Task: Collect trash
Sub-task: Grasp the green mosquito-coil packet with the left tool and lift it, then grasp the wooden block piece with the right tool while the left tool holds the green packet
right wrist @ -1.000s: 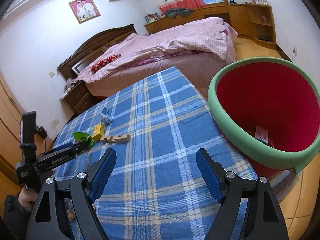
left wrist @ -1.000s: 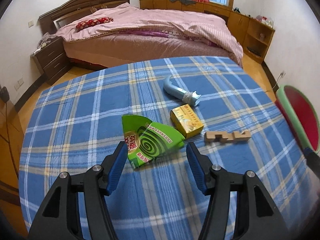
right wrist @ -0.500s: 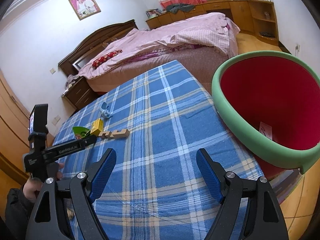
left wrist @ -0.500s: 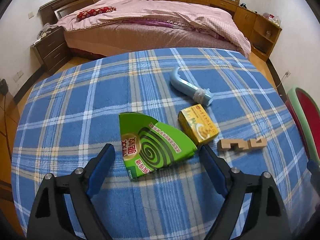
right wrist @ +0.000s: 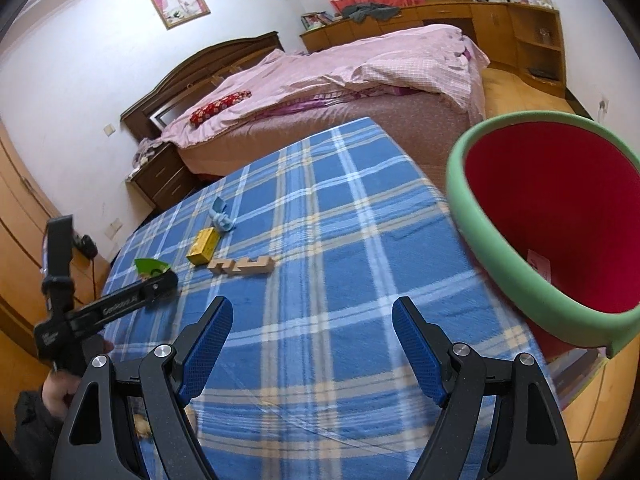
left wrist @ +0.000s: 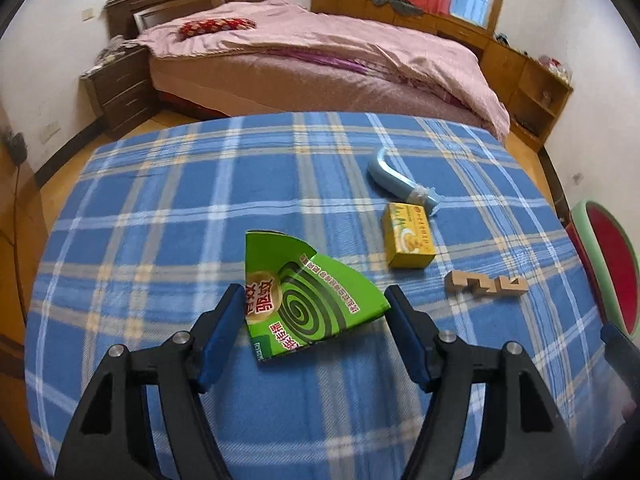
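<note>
Green cardboard, a torn mosquito-coil box (left wrist: 310, 300), flat on the blue plaid tablecloth (left wrist: 160, 216), set between the blue pads of the left gripper (left wrist: 314, 322). Jaws spread wide, one pad at each side of the box, whether touching it cannot be told. Just right of the box, a small yellow carton (left wrist: 408, 236); beyond that, touching its far corner, a pale blue curved plastic piece (left wrist: 396, 180). Nearer the right edge, a notched wooden block (left wrist: 486, 285). Past the table's right side, a bin with green rim (right wrist: 516, 280) and red inside, a scrap of paper (right wrist: 538, 264) within. Right gripper (right wrist: 312, 340) wide open over bare cloth, holding nothing, well apart from the box (right wrist: 151, 267). Behind all, a bed with pink quilt (left wrist: 320, 48).
</note>
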`<state>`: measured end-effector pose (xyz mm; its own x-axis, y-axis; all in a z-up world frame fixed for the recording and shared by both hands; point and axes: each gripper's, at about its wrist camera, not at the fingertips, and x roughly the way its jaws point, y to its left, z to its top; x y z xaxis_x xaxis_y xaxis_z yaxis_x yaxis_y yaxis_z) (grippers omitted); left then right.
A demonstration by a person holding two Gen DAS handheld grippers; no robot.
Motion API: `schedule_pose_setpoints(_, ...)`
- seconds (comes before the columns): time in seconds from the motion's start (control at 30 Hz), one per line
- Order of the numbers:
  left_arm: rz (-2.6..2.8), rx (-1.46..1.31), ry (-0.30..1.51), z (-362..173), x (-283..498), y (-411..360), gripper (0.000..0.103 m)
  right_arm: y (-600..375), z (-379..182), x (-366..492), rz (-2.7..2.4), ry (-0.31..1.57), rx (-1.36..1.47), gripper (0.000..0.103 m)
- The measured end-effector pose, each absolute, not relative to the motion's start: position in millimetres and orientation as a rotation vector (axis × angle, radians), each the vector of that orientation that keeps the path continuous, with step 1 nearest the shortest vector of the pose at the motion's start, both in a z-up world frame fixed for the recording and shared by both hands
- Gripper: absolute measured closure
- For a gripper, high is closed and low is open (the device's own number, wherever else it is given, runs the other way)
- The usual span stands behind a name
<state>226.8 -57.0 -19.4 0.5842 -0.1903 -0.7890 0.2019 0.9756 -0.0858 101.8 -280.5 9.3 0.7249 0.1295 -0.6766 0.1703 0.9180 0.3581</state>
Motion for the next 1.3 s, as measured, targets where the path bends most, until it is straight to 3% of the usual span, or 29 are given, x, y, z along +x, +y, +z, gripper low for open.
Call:
schedule_pose_setpoints(0.47, -0.117, -0.103, 0.840, -14.0, 218.5, -9.4, 0.032, -220.1, -8.6, 165.0, -0.012, 0.887, 0.375, 0.020)
schedule_pose_setpoints(1.17, -0.125, -0.176, 0.857, -19.3, 222.7, 4.3, 0.032, -169.4, -24.7, 221.0, -0.202, 0.920, 0.076, 0.021)
schedule_pose_setpoints(1.3, -0.128, -0.177, 0.859, -19.7, 221.8, 4.1, 0.032, -169.7, -24.0, 221.7, -0.194, 0.915, 0.076, 0.025)
